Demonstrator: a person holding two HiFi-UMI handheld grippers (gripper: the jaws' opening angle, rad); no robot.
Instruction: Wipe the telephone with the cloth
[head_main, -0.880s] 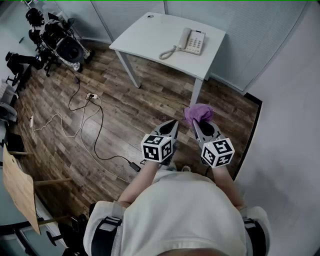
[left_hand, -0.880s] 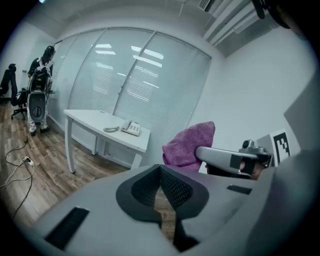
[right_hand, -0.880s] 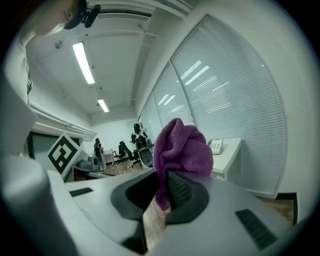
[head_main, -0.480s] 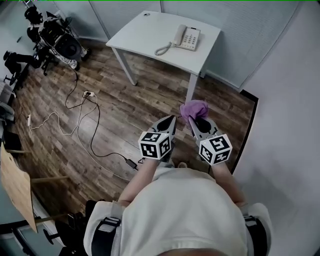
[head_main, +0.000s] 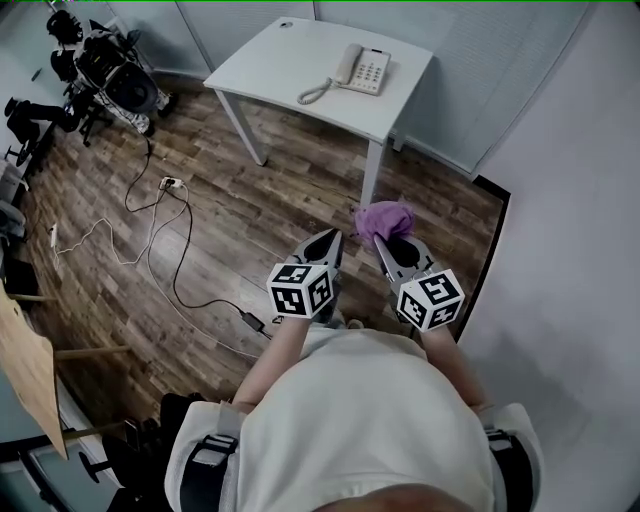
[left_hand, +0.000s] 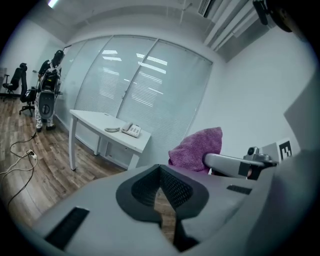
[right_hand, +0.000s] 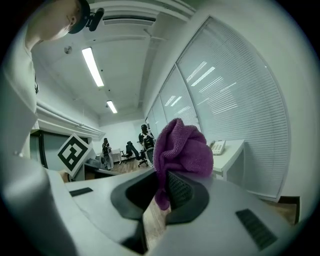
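The left tool (left_hand: 159, 169) is seen with its jaws brought together and nothing held between them; only wooden floor (head_main: 250, 205) is visible through the narrow slit behind the tips. The right tool (right_hand: 161, 186) is clamped on the purple cloth (right_hand: 181, 146): a fold is pinched between the pads and hangs a little below them, while the bulk of the cloth is bunched up above the jaws.

In the head view both tools are held side by side, near each other but apart, in front of the person's white top (head_main: 365, 420), and both are pointed slightly downward in the direction of the desk (head_main: 285, 60). The cloth is carried at the front of the right tool, over the floor.

The telephone (head_main: 361, 70) is set on the white desk, toward its right end, with the handset laid in its cradle on the left side of the keypad. Its coiled cord (head_main: 313, 94) is looped on the desk top just beside it. The telephone is well apart from both tools and is not touched by the cloth. Cables (head_main: 150, 235) are trailed across the floor at the left, and dark equipment (head_main: 110, 75) is gathered in the far left corner
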